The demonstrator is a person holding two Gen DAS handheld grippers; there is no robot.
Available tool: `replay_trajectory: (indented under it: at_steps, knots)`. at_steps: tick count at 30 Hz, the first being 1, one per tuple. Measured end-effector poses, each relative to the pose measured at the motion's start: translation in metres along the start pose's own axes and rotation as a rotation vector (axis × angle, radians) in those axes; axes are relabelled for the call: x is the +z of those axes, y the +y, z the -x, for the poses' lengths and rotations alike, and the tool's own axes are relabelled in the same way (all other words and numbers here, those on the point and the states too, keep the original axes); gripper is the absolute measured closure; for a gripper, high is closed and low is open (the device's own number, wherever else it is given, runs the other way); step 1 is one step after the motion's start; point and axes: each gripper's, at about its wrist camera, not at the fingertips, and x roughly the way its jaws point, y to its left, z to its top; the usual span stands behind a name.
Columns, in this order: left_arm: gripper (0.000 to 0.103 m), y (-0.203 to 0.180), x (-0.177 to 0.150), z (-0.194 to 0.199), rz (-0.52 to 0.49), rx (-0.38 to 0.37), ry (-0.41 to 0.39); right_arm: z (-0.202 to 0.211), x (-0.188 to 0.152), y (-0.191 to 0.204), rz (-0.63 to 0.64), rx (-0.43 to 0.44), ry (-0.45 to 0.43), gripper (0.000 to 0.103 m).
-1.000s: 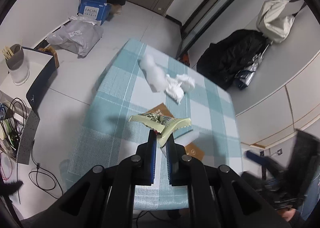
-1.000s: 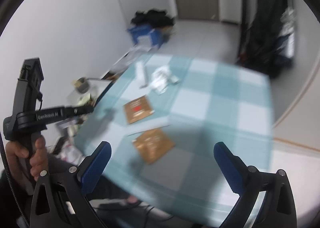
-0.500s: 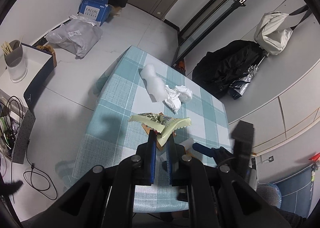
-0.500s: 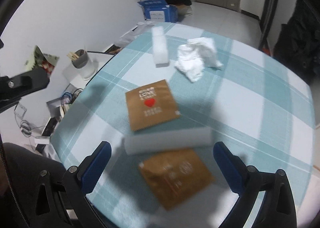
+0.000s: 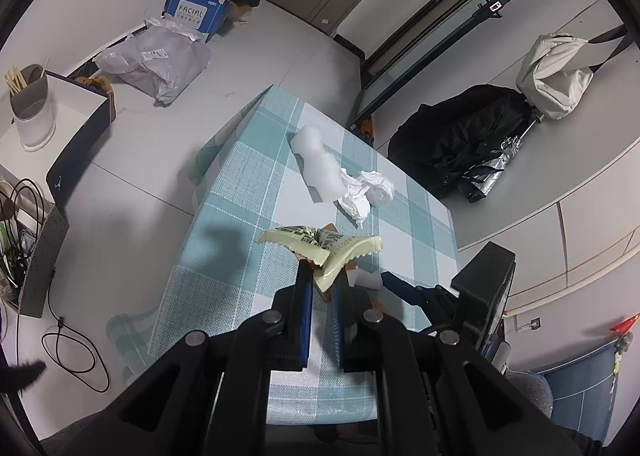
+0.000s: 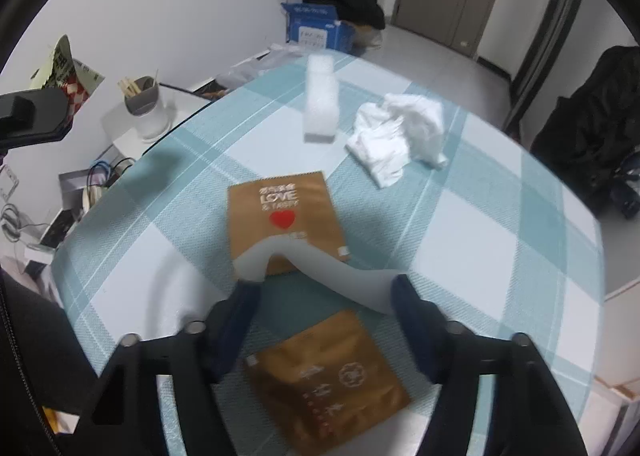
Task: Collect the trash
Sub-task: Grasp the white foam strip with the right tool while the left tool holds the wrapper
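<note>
My left gripper [image 5: 320, 276] is shut on a pale green snack wrapper [image 5: 320, 246] and holds it high above the checked table [image 5: 224, 264]. My right gripper [image 6: 324, 292] has its jaws closing on a long white foam strip [image 6: 320, 260], which bends between the fingertips. Under it lie a brown "LOVE" packet [image 6: 282, 211] and a second brown packet [image 6: 328, 380]. A white foam block [image 6: 320, 99] and crumpled white tissue [image 6: 400, 135] lie farther back; the block [image 5: 318, 161] and tissue [image 5: 366, 193] also show in the left wrist view.
A grey cup with sticks [image 6: 146, 105] stands on a white side table at the left. On the floor are a blue box [image 5: 198, 7], a plastic bag [image 5: 156, 63] and black bags [image 5: 468, 139]. Cables [image 5: 72, 344] trail at the left.
My right gripper has come down to the table and narrowed from wide open onto the foam strip, which now bends. My left gripper still holds the wrapper, a little higher.
</note>
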Motion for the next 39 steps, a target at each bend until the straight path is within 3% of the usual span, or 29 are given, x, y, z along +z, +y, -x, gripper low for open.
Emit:
replay_trajectory:
  at_steps: [4, 7, 12, 16, 19, 20, 22, 28, 31, 32, 35, 39]
  knots:
    - [0.098, 0.000, -0.001, 0.000, -0.001, 0.006, 0.004, 0.003, 0.001, -0.008, -0.029, 0.020, -0.009, 0.052]
    - [0.098, 0.001, -0.001, -0.001, 0.003, 0.008, 0.010, 0.005, 0.001, -0.014, -0.035, 0.017, -0.006, 0.069]
    - [0.098, 0.001, -0.001, -0.002, 0.004, 0.010, 0.019, 0.010, 0.003, -0.021, -0.032, 0.038, 0.011, 0.069]
    - [0.098, 0.001, -0.001, -0.003, 0.007, 0.005, 0.022, 0.009, 0.004, -0.011, 0.086, 0.026, 0.047, 0.065]
    - [0.098, 0.000, -0.001, -0.003, 0.003, 0.008, 0.020, 0.009, 0.005, 0.002, 0.216, 0.001, 0.052, 0.040]
    - [0.098, 0.000, -0.001, -0.003, 0.003, 0.009, 0.019, 0.009, 0.006, 0.006, 0.257, -0.006, 0.048, 0.038]
    - [0.098, 0.001, -0.001, -0.002, 0.004, 0.011, 0.017, 0.008, 0.006, 0.015, 0.344, -0.020, 0.035, 0.038]
    - [0.098, 0.004, 0.000, -0.003, 0.016, 0.014, 0.020, -0.004, 0.012, 0.019, 0.430, 0.005, -0.003, 0.037]
    - [0.098, 0.004, 0.001, -0.004, 0.014, 0.015, 0.024, -0.008, 0.018, 0.014, 0.417, 0.053, 0.002, 0.042]
    - [0.098, 0.004, 0.001, -0.004, 0.013, 0.015, 0.025, -0.010, 0.019, 0.013, 0.413, 0.073, 0.003, 0.053]
    - [0.098, 0.003, 0.001, -0.004, 0.008, 0.018, 0.025, -0.012, 0.024, 0.009, 0.392, 0.117, 0.011, 0.070]
    - [0.098, 0.004, 0.001, -0.005, 0.004, 0.022, 0.027, -0.011, 0.023, 0.005, 0.388, 0.120, 0.016, 0.085]
